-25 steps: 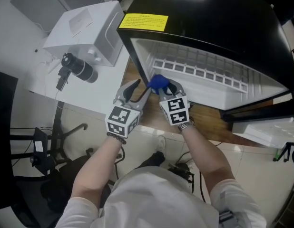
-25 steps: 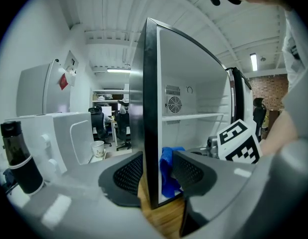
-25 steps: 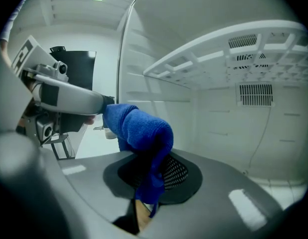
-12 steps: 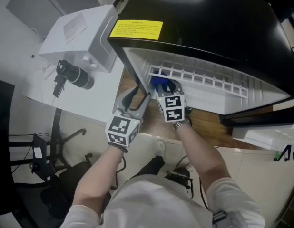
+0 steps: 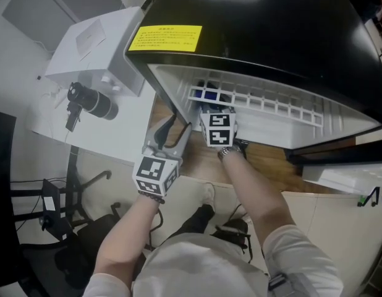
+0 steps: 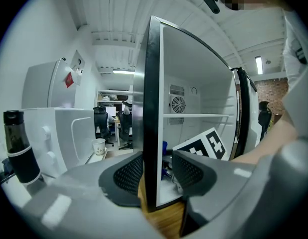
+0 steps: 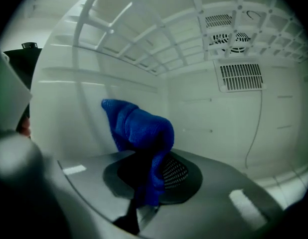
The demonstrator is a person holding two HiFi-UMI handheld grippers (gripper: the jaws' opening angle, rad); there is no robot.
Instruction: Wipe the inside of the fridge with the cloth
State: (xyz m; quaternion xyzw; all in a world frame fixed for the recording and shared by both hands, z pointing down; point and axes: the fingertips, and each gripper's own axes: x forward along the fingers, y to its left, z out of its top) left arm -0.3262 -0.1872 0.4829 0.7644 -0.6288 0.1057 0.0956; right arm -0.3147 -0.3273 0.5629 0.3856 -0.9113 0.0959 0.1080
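Currently the right gripper point(image 5: 214, 111) is inside the fridge point(image 5: 271, 36), below the wire shelf point(image 5: 259, 101), with its marker cube at the opening. Its jaws are pinched on the blue cloth point(image 7: 141, 128). A bunched fold of the cloth stands above the pads and a narrow tail hangs down between them. The cloth is in the left part of the white compartment, near the left inner wall point(image 7: 79, 123); contact with that wall cannot be confirmed. Ahead of the cloth are the back wall and a vent grille point(image 7: 238, 76).

The left gripper point(image 5: 171, 127) is outside the compartment. Its jaws are spread and straddle the front edge of the side wall point(image 6: 151, 108) of the fridge, one pad outside and one inside. A gap is visible at the inner pad. This edge stands between the two grippers.

Surroundings:
- A yellow label point(image 5: 165, 38) is on the black fridge top.
- A white appliance point(image 5: 98, 42) and a dark bottle point(image 5: 92, 102) stand on the white table point(image 5: 61, 125) beside the fridge.
- A paper cup point(image 6: 98, 146) stands farther back.
- A wooden surface point(image 5: 271, 159) lies under the fridge.
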